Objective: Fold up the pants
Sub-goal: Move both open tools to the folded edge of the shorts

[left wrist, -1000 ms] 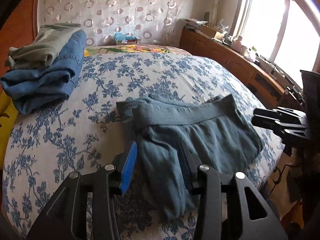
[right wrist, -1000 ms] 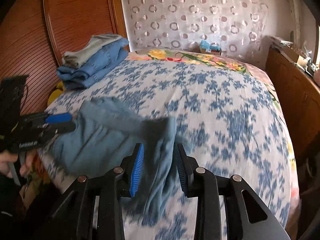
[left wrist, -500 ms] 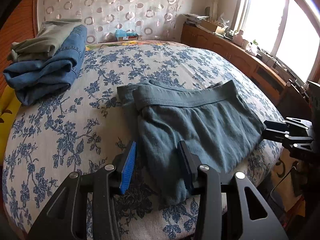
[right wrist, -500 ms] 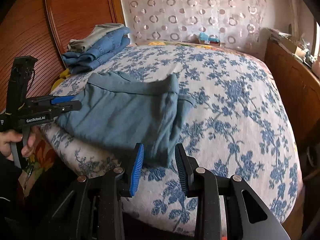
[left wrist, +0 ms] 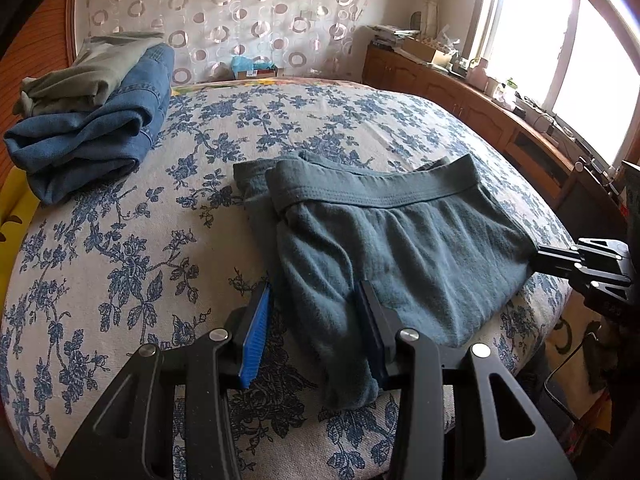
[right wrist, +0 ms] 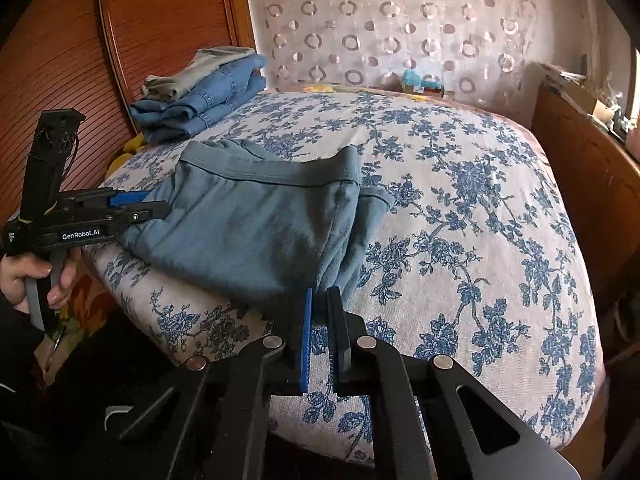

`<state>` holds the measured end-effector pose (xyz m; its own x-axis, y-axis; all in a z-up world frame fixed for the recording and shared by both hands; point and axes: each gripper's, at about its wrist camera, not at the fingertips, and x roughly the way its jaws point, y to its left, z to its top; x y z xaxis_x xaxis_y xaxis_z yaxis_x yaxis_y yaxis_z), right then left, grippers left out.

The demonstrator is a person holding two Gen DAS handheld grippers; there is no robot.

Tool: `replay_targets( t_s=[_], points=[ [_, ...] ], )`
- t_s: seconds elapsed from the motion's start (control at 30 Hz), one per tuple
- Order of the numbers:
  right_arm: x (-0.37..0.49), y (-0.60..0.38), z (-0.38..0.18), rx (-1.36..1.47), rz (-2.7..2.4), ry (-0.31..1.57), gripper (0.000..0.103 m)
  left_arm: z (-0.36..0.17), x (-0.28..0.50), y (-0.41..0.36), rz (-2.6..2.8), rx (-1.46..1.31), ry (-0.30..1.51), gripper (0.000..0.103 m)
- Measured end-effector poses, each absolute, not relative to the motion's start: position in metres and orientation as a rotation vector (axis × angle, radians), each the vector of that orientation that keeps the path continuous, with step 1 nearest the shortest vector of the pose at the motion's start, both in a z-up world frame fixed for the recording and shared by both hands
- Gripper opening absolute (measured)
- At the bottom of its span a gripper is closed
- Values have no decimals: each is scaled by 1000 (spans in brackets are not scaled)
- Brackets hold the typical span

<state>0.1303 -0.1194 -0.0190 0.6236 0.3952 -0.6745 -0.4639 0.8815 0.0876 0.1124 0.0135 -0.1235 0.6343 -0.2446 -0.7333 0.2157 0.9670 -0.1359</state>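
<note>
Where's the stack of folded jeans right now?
The folded jeans sit at the bed's far left edge by the wooden headboard, beyond the teal pants.

This is a bedroom in a home. A bed (left wrist: 120, 216) with a blue-flowered cover fills most of both views, and a stack of folded jeans (left wrist: 92, 136) and other clothes lies on it near the wooden headboard (right wrist: 60, 40). Beyond the bed hangs a curtain (left wrist: 240, 12) patterned with rings. Beside the bed, under a bright window (left wrist: 560, 40), a low wooden cabinet (left wrist: 460, 96) carries boxes and small household clutter.
</note>
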Motion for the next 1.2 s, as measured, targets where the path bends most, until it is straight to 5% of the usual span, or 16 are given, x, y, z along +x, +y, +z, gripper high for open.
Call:
replay_targets(
  t_s=[0.33,0.67,1.0,1.2],
  points=[
    [130,-125,-10,-61,493,763,7,-125,109,15,-260,-50,823,45],
    [159,-121,2,-49,433,722,47,-125,107,14,-250,-56,818,45],
    [207,-96,-28,-68,394,765,51,-119,111,15,-246,-40,815,45],
    [204,-91,-31,-88,387,735,53,-108,113,15,-260,-33,786,10]
  ],
)
